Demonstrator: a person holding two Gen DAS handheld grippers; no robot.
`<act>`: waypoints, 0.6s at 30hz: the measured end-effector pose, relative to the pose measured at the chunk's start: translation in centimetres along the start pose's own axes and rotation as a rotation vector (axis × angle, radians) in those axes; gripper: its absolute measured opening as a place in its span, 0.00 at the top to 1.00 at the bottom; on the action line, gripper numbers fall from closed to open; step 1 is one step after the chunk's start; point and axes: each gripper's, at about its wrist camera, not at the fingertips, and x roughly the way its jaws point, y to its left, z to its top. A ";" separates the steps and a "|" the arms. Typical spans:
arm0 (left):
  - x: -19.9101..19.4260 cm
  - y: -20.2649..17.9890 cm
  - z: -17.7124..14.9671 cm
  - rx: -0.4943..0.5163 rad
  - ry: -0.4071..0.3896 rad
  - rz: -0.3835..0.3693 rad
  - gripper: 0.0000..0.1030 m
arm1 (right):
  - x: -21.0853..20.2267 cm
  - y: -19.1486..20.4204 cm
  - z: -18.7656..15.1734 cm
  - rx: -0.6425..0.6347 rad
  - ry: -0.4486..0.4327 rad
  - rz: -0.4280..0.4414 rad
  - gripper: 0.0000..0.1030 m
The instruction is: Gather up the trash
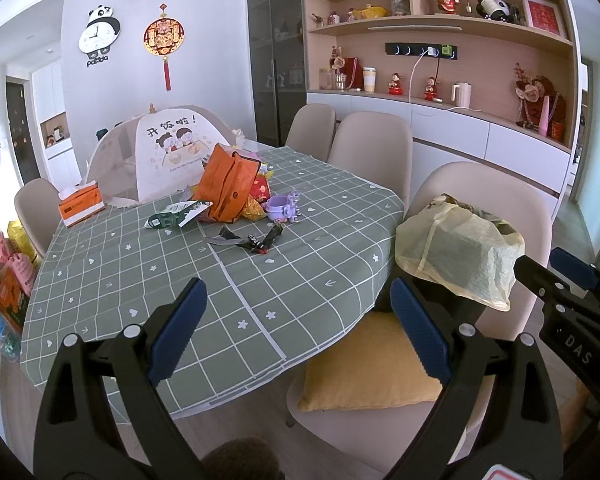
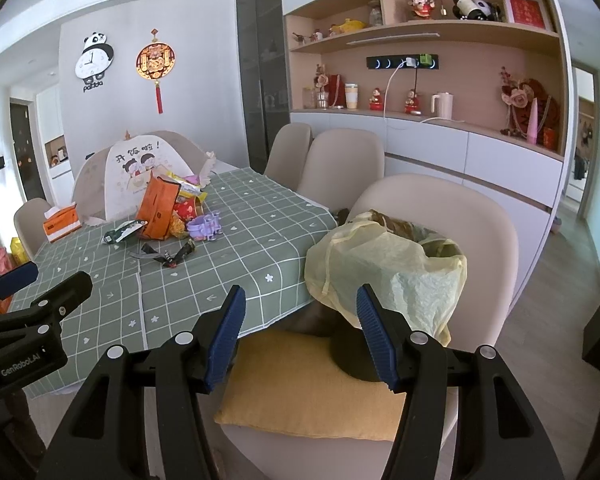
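Black snack wrappers (image 1: pixel 252 240) (image 2: pixel 168 255) and a green-white wrapper (image 1: pixel 172 216) (image 2: pixel 122 232) lie on the green checked tablecloth (image 1: pixel 300 280) (image 2: pixel 240 256). Behind them an orange bag (image 1: pixel 230 182) (image 2: pixel 158 210) stands among colourful packets. A bin lined with a yellow bag (image 1: pixel 458 250) (image 2: pixel 384 272) sits on the near chair (image 1: pixel 512 200) (image 2: pixel 460 208), holding some rubbish. My left gripper (image 1: pixel 296 332) is open above the table's near edge. My right gripper (image 2: pixel 300 336) hangs open over the chair's yellow cushion (image 2: pixel 312 392), just in front of the bin.
On the table also stand a mesh food cover (image 1: pixel 156 156), an orange tissue box (image 1: pixel 80 204) and a purple toy (image 1: pixel 282 208). Beige chairs (image 1: pixel 370 148) line the right side. Bags and bottles (image 1: pixel 4 292) pile on the floor at left. A shelving wall (image 1: pixel 440 60) is behind.
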 end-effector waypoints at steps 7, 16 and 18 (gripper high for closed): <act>-0.1 -0.2 0.3 -0.001 0.002 -0.001 0.14 | 0.1 -0.1 0.0 0.002 0.001 0.001 0.47; 0.0 -0.3 0.5 0.002 0.002 -0.005 0.14 | 0.1 0.0 -0.2 0.002 0.000 0.000 0.47; 0.0 -0.3 0.5 0.001 0.002 -0.005 0.14 | 0.0 -0.1 -0.1 0.003 -0.002 0.000 0.47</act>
